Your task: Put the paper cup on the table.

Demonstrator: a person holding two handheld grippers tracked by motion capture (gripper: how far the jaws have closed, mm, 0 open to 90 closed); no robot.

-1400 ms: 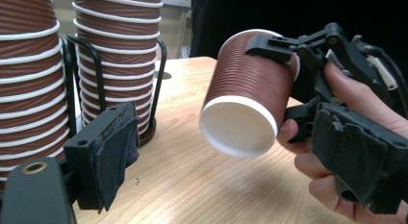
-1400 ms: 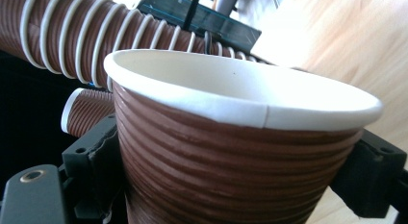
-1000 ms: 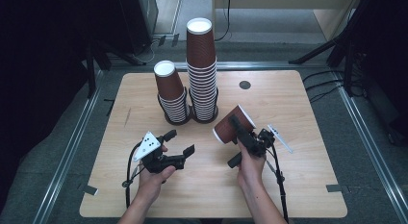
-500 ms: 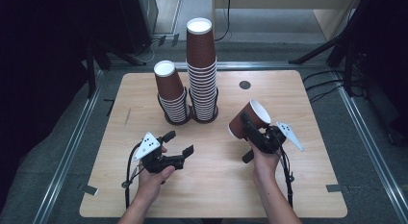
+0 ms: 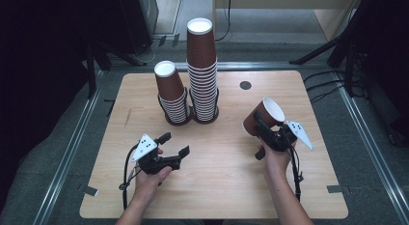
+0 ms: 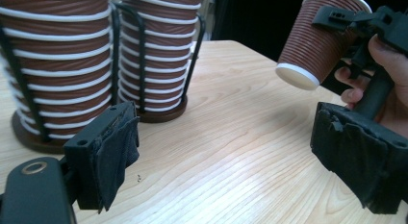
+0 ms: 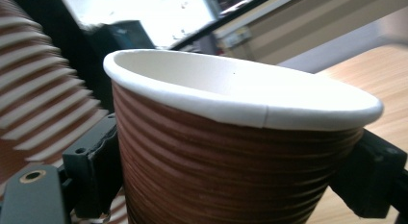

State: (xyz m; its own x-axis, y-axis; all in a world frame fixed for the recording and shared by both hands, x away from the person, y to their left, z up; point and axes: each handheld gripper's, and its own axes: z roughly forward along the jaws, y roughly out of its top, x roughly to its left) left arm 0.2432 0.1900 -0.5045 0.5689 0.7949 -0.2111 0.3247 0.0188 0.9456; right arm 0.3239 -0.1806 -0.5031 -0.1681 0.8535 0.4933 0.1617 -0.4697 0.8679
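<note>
Now the right gripper (image 5: pixel 266 129), clamped on the ribbed brown paper cup (image 5: pixel 263 117), has carried it rightward, well apart from both cup stacks (image 5: pixel 202 75), likely for setting down, while the left gripper (image 5: pixel 174 144) waits unclenched.

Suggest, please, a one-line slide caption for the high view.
Right gripper holds a tilted brown paper cup above the table; left gripper open, beside two racked cup stacks.
</note>
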